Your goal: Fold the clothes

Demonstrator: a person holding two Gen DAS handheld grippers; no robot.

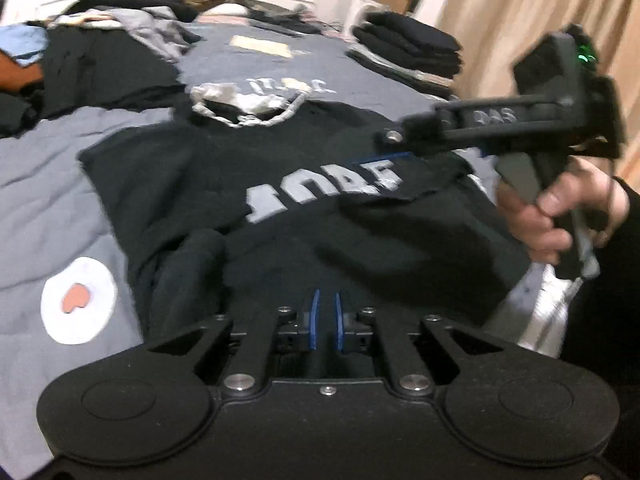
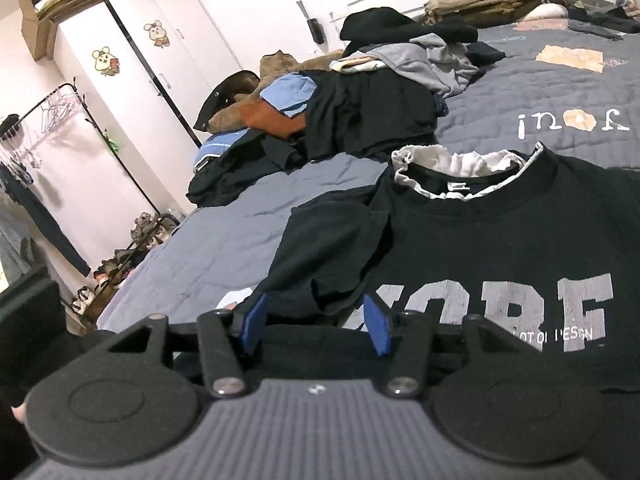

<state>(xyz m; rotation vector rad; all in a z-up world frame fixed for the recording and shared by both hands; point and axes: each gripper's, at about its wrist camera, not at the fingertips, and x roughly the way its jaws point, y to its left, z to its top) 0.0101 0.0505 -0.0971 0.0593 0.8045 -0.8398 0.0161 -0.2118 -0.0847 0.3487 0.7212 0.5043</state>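
The T-shirt is black with pale grey block lettering and a white inner collar. It lies on a bedspread of slate grey-blue, quilted, with white letters and a white oval patch holding a salmon-pink shape. Along the bedspread's far edge sits a pile of clothes — black, light blue, rust orange, grey. Both grippers are black with blue pads. The folded stack is mostly black — the curtain beige.

Grey quilted bed under black T-shirt, clothes heap.
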